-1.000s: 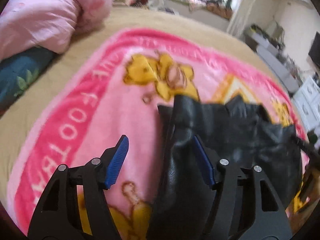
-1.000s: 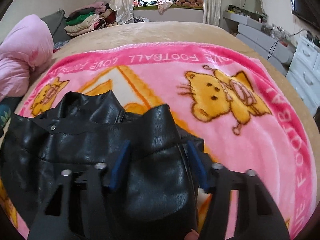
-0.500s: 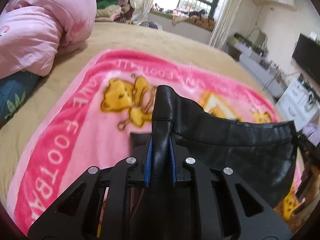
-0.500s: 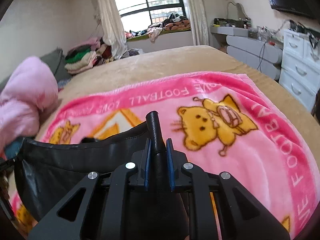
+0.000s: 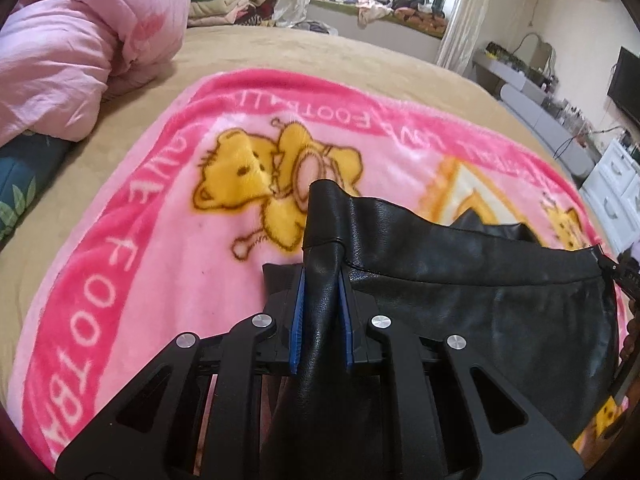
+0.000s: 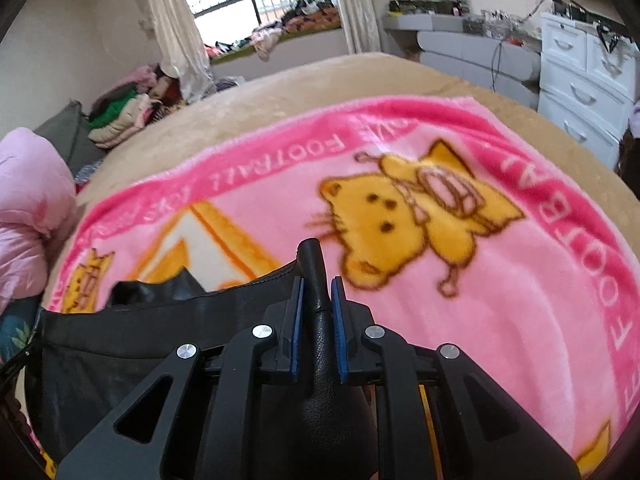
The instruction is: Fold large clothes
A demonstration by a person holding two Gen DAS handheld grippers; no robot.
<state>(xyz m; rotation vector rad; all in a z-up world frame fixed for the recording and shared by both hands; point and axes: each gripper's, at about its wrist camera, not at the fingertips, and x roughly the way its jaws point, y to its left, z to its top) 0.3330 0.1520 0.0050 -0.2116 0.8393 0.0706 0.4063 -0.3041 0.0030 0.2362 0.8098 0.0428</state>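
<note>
A black leather garment (image 5: 460, 292) hangs stretched between both grippers above a pink cartoon blanket (image 5: 168, 240). My left gripper (image 5: 320, 304) is shut on the garment's left corner, a fold of leather squeezed between its blue pads (image 5: 298, 312). In the right wrist view the same garment (image 6: 132, 344) runs off to the left, and my right gripper (image 6: 317, 312) is shut on its right corner, which pokes up past the blue pads (image 6: 338, 320). The garment's lower part is hidden behind the gripper bodies.
The pink blanket (image 6: 460, 280) lies on a tan bed (image 5: 320, 52). A rolled pink quilt (image 5: 72, 40) sits at the left. Piled clothes (image 6: 124, 116) lie beyond the bed near the window. White drawers (image 6: 584, 80) and a grey bench (image 5: 540, 116) stand at the right.
Both grippers closed on the black garment's corners and lifted it off the blanket, stretching its top edge taut between them. The right gripper has rolled slightly since half a second ago.
</note>
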